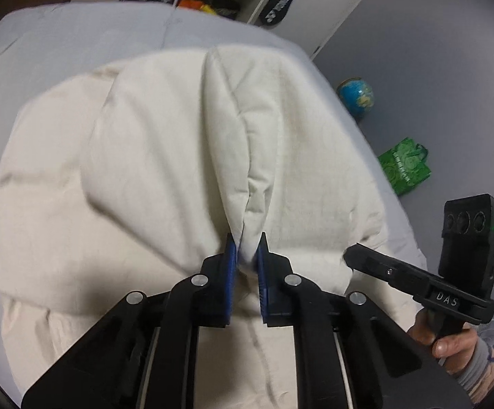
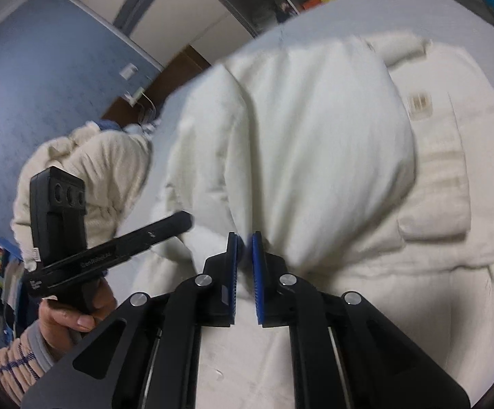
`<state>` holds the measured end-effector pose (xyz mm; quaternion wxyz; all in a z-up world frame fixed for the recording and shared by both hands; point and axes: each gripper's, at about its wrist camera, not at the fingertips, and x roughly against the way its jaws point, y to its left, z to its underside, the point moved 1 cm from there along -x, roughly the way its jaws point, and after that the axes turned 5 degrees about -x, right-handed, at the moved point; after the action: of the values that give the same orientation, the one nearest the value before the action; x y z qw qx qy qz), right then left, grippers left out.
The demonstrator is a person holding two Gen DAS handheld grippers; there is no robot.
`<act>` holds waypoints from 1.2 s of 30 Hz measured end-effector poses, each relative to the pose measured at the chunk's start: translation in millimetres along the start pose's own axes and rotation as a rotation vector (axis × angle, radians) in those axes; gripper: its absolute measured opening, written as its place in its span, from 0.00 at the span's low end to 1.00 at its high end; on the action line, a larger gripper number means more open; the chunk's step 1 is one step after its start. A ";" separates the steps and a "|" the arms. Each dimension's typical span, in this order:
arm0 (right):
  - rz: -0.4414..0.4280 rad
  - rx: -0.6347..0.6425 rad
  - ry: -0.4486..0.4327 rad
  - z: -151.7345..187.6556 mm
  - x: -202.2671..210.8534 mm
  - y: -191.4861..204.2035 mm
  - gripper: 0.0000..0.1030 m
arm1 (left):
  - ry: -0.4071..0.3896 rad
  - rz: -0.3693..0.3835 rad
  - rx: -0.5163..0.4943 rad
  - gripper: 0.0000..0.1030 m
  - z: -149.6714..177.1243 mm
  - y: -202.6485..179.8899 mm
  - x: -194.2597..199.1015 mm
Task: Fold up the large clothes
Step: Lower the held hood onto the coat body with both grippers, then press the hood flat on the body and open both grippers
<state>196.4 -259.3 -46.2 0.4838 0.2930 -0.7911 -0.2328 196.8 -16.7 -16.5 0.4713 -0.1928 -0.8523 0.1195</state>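
Garment: a cream padded coat [image 1: 165, 156] lies spread on the grey bed [image 1: 59, 44], filling most of it and reaching toward the bed's right edge in the left view.
Left gripper [image 1: 247, 248]: blue pads nipped on a raised ridge of the coat; fabric tents up from the tips.
Right gripper [image 2: 245, 248]: pads close together with a bunch of cream cloth at the tips; it looks pinched, though blur hides how deep the bite goes.
Step in hand: judged to be carrying a lifted flap of the coat over its body, both tongs holding one edge.
Doing it well: keep both grips level and apart so the edge stays taut; a slack span would crease under the fold.
Doing it well: travel both hands together, lay the flap flat before letting go.
Risk: padding is thick and springy; a shallow pinch may slip, and the fold may puff back open.
Also on bed: a second cream garment [image 2: 86, 170] heaped near the far left edge in the right view, apart from the coat.
Floor: green bag [image 1: 405, 165] and globe [image 1: 356, 93] beside the bed, clear of the work.
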 end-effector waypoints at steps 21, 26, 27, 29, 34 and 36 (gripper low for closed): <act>0.125 0.156 -0.113 -33.9 3.4 64.8 0.45 | -0.013 0.035 0.053 0.12 19.0 19.5 -2.3; 0.358 0.173 -0.060 -27.1 -40.3 36.6 0.22 | -0.004 -0.018 0.027 0.14 22.8 14.1 -9.5; 0.362 0.171 -0.060 -21.4 -43.6 29.9 0.20 | 0.010 -0.027 0.023 0.14 24.4 13.7 -14.4; 0.371 0.187 -0.063 -14.2 -45.0 23.0 0.20 | 0.024 -0.043 0.017 0.15 27.4 14.0 -21.8; 0.377 0.202 -0.049 -9.7 -56.1 15.2 0.20 | 0.027 -0.037 0.048 0.15 30.7 21.0 -33.2; 0.370 0.190 -0.041 -16.0 -62.1 15.0 0.20 | 0.027 -0.051 0.034 0.15 30.5 19.8 -34.5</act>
<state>229.7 -207.2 -68.7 0.4722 0.1821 -0.8596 -0.0705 191.8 -14.9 -66.3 0.4889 -0.1642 -0.8484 0.1193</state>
